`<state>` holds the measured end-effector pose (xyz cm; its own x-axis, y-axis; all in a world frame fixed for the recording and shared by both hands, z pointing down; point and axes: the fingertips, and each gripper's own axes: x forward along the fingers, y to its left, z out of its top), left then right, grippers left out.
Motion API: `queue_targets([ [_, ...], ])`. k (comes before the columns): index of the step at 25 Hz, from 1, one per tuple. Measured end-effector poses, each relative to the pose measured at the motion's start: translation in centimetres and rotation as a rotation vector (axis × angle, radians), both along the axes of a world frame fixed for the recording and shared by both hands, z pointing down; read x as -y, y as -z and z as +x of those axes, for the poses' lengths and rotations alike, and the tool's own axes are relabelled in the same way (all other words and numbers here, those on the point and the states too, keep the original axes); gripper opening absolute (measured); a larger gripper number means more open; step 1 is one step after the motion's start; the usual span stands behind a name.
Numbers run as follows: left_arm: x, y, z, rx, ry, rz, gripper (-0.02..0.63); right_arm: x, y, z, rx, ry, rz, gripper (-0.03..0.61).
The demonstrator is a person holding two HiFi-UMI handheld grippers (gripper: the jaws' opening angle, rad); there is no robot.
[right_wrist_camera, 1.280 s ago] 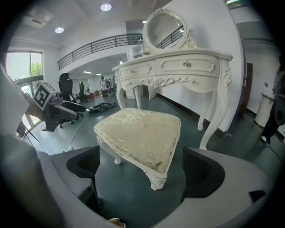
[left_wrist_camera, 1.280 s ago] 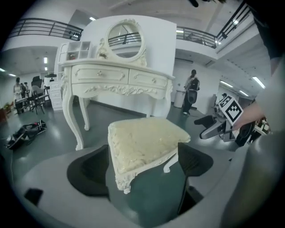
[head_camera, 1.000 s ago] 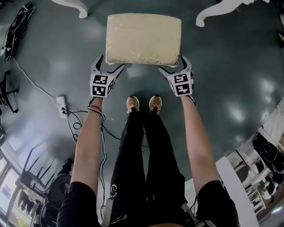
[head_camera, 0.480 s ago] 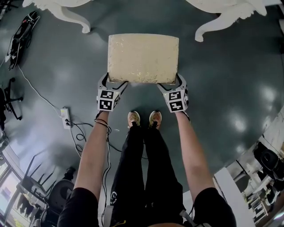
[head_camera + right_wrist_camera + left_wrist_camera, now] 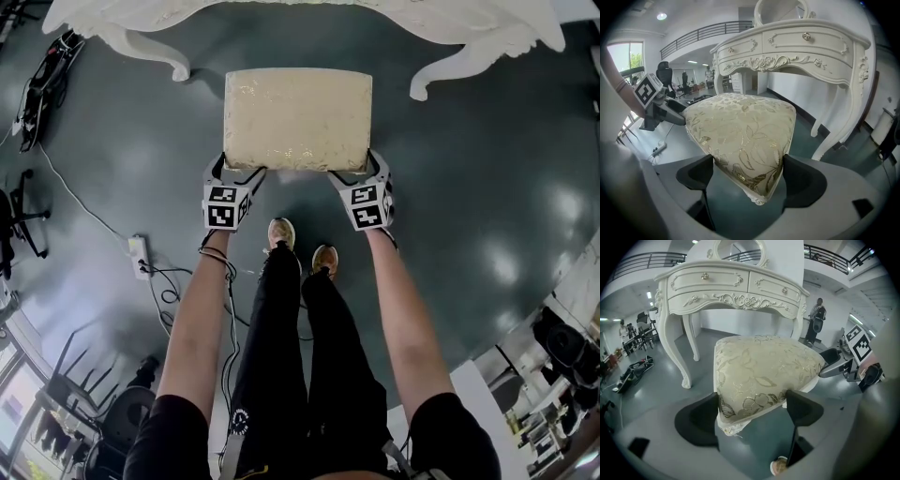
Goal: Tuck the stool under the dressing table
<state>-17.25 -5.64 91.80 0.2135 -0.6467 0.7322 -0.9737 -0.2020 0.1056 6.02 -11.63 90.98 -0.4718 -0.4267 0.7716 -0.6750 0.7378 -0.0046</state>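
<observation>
The stool (image 5: 298, 117) has a cream cushion with gold leaf patterns and stands in front of the white carved dressing table (image 5: 300, 14); its far edge lies between the table's front legs. My left gripper (image 5: 234, 178) is shut on the cushion's near left corner (image 5: 764, 366), both pads pressing the fabric. My right gripper (image 5: 361, 178) grips the near right corner (image 5: 740, 126) the same way. In the left gripper view my left gripper (image 5: 752, 411) faces the table's drawers (image 5: 731, 291). In the right gripper view my right gripper (image 5: 750, 176) points under the table (image 5: 797, 51).
A power strip (image 5: 139, 251) with cables lies on the dark floor to my left, and black gear (image 5: 42, 70) sits farther left. My feet (image 5: 281, 230) stand just behind the stool. A person (image 5: 816, 317) stands beyond the table. White furniture (image 5: 497, 384) is at lower right.
The stool and both grippers have moved forward toward the dressing table, whose front edge now fills the top of the head view. One foot has stepped forward.
</observation>
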Motion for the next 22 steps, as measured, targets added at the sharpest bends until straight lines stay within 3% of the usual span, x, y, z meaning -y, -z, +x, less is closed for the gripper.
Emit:
queue_targets([
  [11,6.7,0.3,-2.2,-0.012,-0.018,0.046,0.474,5.9,-0.1,-2.0,-0.002,-0.063,-0.011,0.482],
  [16,9.2,0.0,-3.0,-0.010,-0.022,0.020,0.474,8.3,-0.4,-2.7,-0.004,-0.070,-0.019,0.482],
  [22,13.0,-0.2,-3.8,-0.039,0.038,0.013,0.474,12.5,-0.3,-3.3,0.002,-0.067,-0.004,0.482],
])
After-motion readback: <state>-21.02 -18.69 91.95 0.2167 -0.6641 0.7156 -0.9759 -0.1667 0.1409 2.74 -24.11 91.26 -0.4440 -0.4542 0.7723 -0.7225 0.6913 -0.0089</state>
